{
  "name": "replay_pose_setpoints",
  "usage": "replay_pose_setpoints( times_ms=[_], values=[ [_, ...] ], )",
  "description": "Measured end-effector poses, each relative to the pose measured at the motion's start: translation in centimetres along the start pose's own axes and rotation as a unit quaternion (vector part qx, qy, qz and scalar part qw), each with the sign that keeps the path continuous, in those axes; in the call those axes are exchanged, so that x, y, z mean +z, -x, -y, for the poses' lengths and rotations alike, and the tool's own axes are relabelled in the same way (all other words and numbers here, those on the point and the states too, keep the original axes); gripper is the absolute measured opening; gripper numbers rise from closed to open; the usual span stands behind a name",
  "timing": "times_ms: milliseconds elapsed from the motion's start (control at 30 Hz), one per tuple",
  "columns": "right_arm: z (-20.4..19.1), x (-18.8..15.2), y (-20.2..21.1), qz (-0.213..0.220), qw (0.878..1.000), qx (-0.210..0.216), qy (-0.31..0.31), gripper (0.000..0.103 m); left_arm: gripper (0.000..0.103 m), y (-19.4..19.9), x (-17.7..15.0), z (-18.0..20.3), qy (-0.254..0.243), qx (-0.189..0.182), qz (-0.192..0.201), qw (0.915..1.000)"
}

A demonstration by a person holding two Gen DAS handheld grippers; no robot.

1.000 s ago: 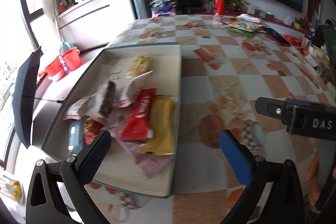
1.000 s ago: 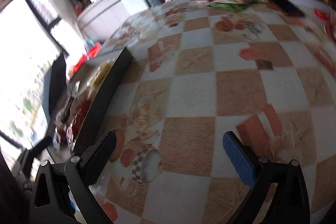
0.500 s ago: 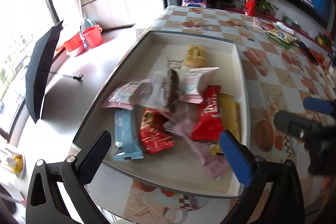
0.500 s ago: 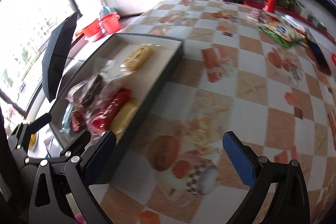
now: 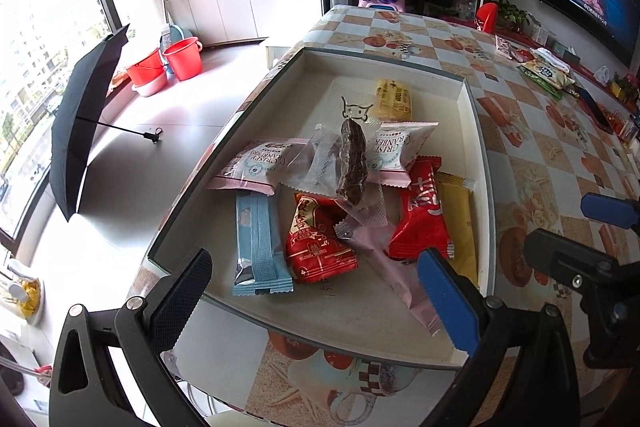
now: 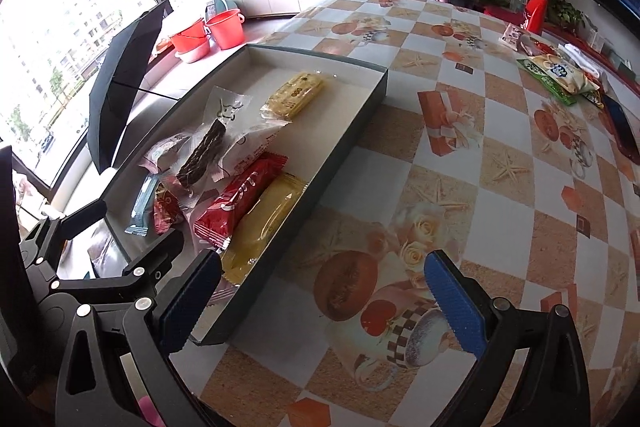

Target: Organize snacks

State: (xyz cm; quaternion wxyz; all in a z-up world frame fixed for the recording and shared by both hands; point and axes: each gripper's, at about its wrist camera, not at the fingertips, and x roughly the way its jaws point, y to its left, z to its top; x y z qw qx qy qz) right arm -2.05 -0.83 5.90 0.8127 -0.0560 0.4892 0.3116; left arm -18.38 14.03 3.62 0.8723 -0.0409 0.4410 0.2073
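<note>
Blue-padded, the left gripper (image 5: 314, 301) hangs above the near edge of the tray (image 5: 476, 131), jaws spread wide and holding nothing. The right gripper (image 6: 324, 301) hovers over the checked tablecloth (image 6: 500, 187) just beside the tray, also agape and empty. Wrapped snacks (image 5: 344, 187) lie heaped inside the tray (red, yellow, blue, pink packets overlapping).

Both grippers look like the same build: the left gripper (image 5: 312, 301) and right gripper (image 6: 322, 301) have chunky matte-black frames with triangular cutouts, silver screws at the pivots, and blue textured pads (image 6: 456, 307) on the inside of each finger.
</note>
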Motion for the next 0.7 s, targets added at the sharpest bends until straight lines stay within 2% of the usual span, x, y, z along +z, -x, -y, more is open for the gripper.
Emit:
replay_pose_setpoints(
  times_ms=[267,700],
  values=[
    [-1.5,0.2,0.4,0.004,0.999,-0.033,0.031,0.102,0.103,0.2,-0.1,0.2,-0.009,-0.001,0.005,0.9999],
    [-1.8,-0.2,0.2,0.002,0.999,-0.023,0.029,0.102,0.103,0.3,-0.3,-0.1,-0.010,0.009,0.018,0.9997]
  ],
)
